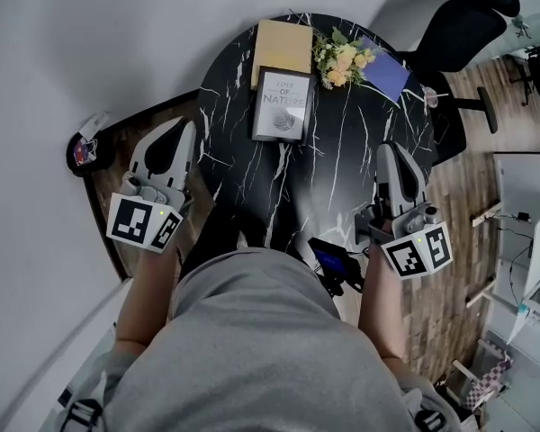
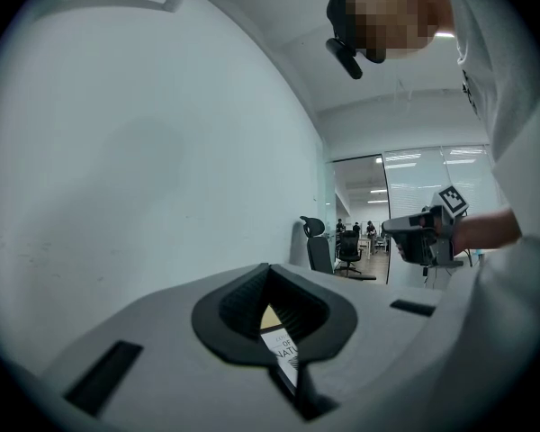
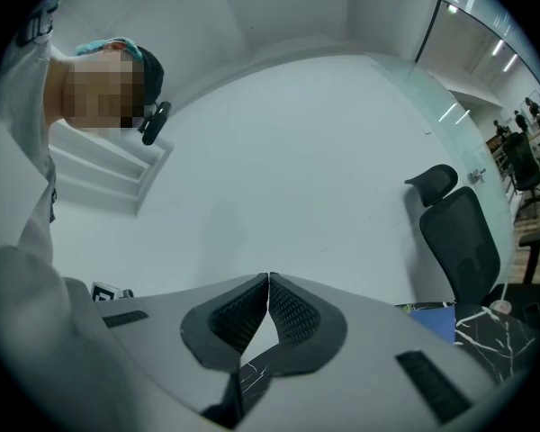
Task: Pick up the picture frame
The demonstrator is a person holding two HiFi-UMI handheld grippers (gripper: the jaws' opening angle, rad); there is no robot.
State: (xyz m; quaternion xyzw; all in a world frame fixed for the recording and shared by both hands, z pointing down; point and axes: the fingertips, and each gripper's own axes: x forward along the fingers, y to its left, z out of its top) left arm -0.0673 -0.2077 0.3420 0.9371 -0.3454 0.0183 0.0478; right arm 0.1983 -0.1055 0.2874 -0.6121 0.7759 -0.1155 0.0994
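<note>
The picture frame [image 1: 283, 104] lies flat on the round black table [image 1: 342, 178], toward its twelve o'clock edge (flowers [image 1: 342, 59] at its two o'clock, a tan book [image 1: 282, 48] at its twelve). The left gripper [image 1: 182, 126], at the frame's eight o'clock, and the right gripper [image 1: 387, 148], at its four, both have their jaws pressed together on nothing.

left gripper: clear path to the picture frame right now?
Probably yes. Only bare table lies between the left gripper and the picture frame. Its jaws are shut, so they'd need opening first.
</note>
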